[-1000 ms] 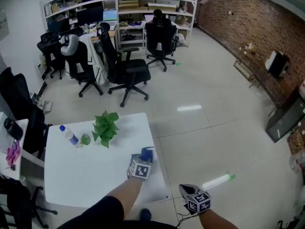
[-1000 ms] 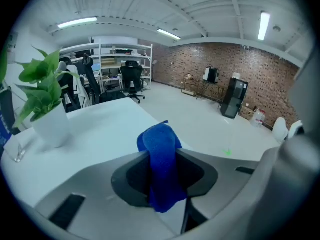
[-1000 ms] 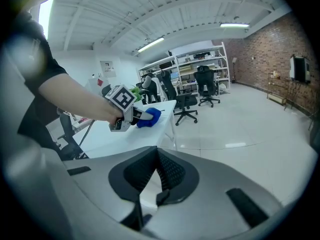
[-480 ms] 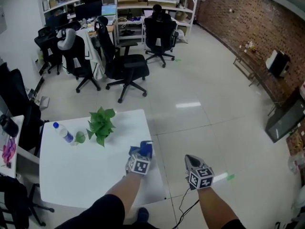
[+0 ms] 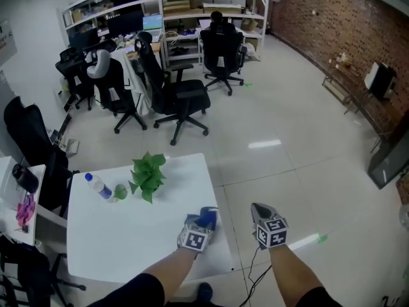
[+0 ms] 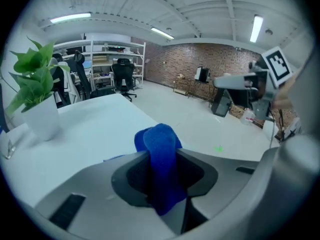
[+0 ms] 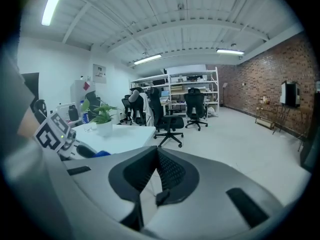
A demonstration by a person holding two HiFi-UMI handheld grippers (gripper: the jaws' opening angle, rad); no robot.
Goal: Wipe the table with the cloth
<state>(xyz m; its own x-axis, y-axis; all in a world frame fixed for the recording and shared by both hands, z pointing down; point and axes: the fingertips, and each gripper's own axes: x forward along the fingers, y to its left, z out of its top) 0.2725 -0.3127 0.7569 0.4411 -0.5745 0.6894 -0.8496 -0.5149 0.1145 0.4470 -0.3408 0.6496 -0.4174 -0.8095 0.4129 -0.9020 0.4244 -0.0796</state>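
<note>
A blue cloth (image 5: 207, 217) is bunched between the jaws of my left gripper (image 5: 206, 220), which is shut on it over the front right part of the white table (image 5: 128, 235). In the left gripper view the cloth (image 6: 159, 146) sticks up out of the left gripper (image 6: 160, 160) above the tabletop (image 6: 95, 124). My right gripper (image 5: 259, 210) hangs off the table's right side, over the floor. The right gripper view shows the right gripper (image 7: 156, 160) with its jaws together and nothing between them.
A potted green plant (image 5: 148, 174) and a water bottle (image 5: 98, 185) stand at the table's far left part. Black office chairs (image 5: 179, 98) and shelves (image 5: 192, 5) lie beyond. Another dark chair (image 5: 35, 146) is at the left, and a cable (image 5: 252, 270) lies on the floor.
My right gripper has come up and forward from the lower right to stand level with the left one. The left gripper still holds the cloth near the table's right edge.
</note>
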